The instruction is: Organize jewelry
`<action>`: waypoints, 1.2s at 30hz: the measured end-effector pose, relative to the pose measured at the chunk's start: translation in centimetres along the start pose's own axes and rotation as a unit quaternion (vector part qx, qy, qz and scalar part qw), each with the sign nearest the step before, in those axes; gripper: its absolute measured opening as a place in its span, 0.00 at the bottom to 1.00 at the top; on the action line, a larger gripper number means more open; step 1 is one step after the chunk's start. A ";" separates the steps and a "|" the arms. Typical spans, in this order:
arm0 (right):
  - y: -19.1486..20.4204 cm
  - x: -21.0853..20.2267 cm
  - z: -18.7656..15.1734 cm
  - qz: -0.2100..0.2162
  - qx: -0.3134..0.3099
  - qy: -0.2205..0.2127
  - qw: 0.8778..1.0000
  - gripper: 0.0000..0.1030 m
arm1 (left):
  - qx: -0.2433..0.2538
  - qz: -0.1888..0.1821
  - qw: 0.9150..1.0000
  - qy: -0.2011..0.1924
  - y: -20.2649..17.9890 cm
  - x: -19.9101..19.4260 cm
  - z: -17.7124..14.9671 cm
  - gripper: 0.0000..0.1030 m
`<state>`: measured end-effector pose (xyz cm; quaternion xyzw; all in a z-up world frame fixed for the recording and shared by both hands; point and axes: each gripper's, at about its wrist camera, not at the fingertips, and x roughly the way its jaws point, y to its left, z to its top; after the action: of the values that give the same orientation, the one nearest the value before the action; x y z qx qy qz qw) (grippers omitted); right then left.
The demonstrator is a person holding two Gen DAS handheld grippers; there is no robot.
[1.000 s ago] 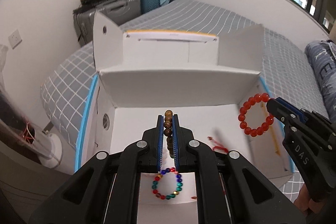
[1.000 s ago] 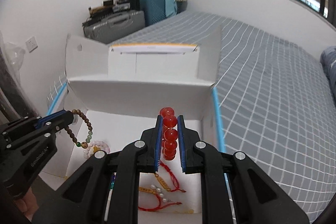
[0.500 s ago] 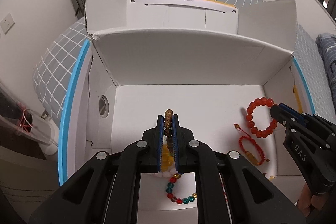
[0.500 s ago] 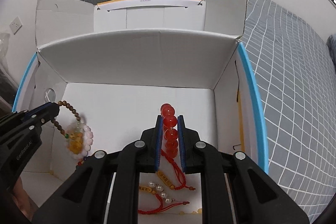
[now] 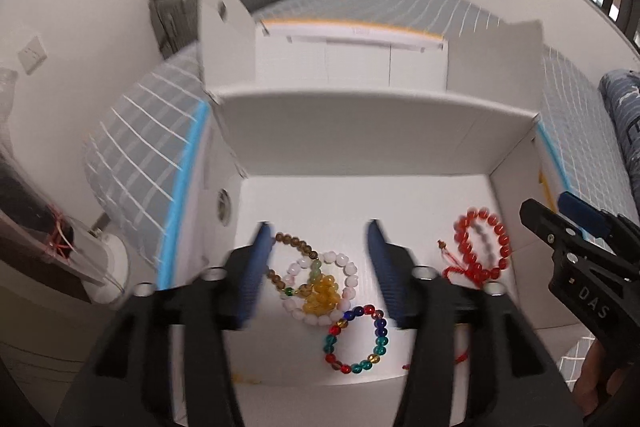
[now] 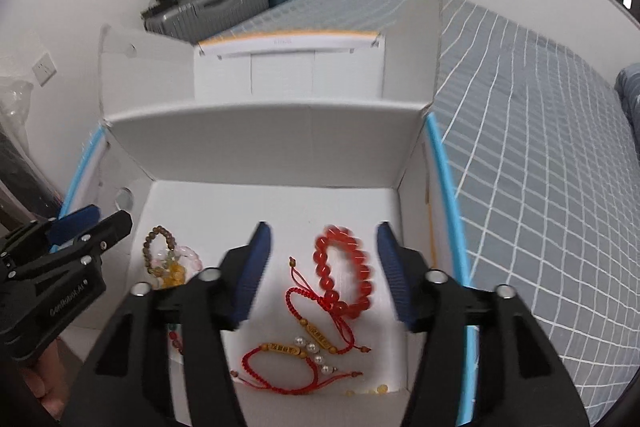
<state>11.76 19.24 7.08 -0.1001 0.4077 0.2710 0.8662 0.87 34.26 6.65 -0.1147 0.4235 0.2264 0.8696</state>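
Observation:
An open white cardboard box (image 5: 360, 131) (image 6: 280, 143) sits on a bed. My left gripper (image 5: 318, 247) is open above a brown bead bracelet (image 5: 294, 245) that lies on the box floor, over a pink-white one (image 5: 344, 267) and a yellow one (image 5: 322, 293). A multicoloured bracelet (image 5: 356, 339) lies nearer. My right gripper (image 6: 322, 247) is open above a red bead bracelet (image 6: 344, 271) on the floor, with red cord bracelets (image 6: 316, 323) beside it. Each gripper shows in the other's view: the right one (image 5: 560, 223), the left one (image 6: 100, 223).
The box flaps (image 5: 224, 39) (image 6: 424, 39) stand up at the far side. A grey checked bedspread (image 6: 540, 147) stretches to the right. Suitcases (image 6: 224, 3) stand against the far wall. A white stand (image 5: 108, 267) is left of the bed.
Both grippers have opened and pulled back a little. The brown bracelet and the red bracelet have dropped onto the box floor.

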 end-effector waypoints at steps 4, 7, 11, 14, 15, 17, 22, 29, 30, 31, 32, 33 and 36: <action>-0.4 -3.2 -1.2 0.004 0.009 -0.031 0.999 0.79 | 0.001 -0.004 0.999 -0.041 0.2 -4.0 -1.3 0.80; -0.5 -5.4 -2.2 0.000 0.011 -0.048 0.999 0.89 | 0.005 0.001 0.997 -0.072 0.2 -6.5 -2.7 0.91; -0.6 -8.1 -4.1 -0.006 0.014 -0.069 0.997 0.93 | 0.001 -0.012 0.996 -0.084 0.6 -8.7 -4.6 0.94; -0.1 -9.2 -5.5 -0.021 0.008 -0.081 0.996 0.93 | -0.001 -0.012 0.996 -0.087 1.0 -9.5 -6.4 0.94; 0.0 -9.6 -6.0 -0.024 0.006 -0.085 0.996 0.93 | -0.003 -0.011 0.996 -0.087 1.2 -9.7 -6.8 0.94; -0.1 -10.2 -7.1 -0.025 0.008 -0.091 0.996 0.93 | -0.003 -0.010 0.996 -0.083 1.4 -9.5 -8.2 0.94; 0.2 -10.7 -9.8 -0.027 0.011 -0.091 0.995 0.93 | 0.002 -0.007 0.997 -0.081 1.6 -9.8 -10.9 0.94; 0.5 -10.2 -11.5 -0.031 0.005 -0.075 0.997 0.93 | 0.007 -0.004 0.997 -0.082 1.6 -9.9 -12.5 0.94; 0.4 -10.2 -11.6 -0.032 0.006 -0.075 0.997 0.93 | 0.009 -0.002 0.997 -0.081 1.5 -9.8 -12.6 0.94; 0.4 -10.2 -11.6 -0.033 0.006 -0.076 0.997 0.93 | 0.011 0.000 0.997 -0.081 1.5 -9.8 -12.6 0.94; 0.3 -10.2 -11.6 -0.034 0.008 -0.077 0.996 0.93 | 0.011 0.001 0.997 -0.082 1.4 -9.8 -12.7 0.94; 0.3 -10.2 -11.6 -0.034 0.010 -0.077 0.996 0.93 | 0.011 0.002 0.996 -0.083 1.3 -9.9 -12.7 0.94; 0.1 -10.3 -11.5 -0.036 0.013 -0.079 0.996 0.93 | 0.017 0.001 0.996 -0.091 1.0 -10.2 -12.7 0.94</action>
<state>-1.16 10.78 7.43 -0.0816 0.3372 0.2417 0.9062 -13.82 27.11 6.84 -0.0783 0.3468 0.2291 0.9061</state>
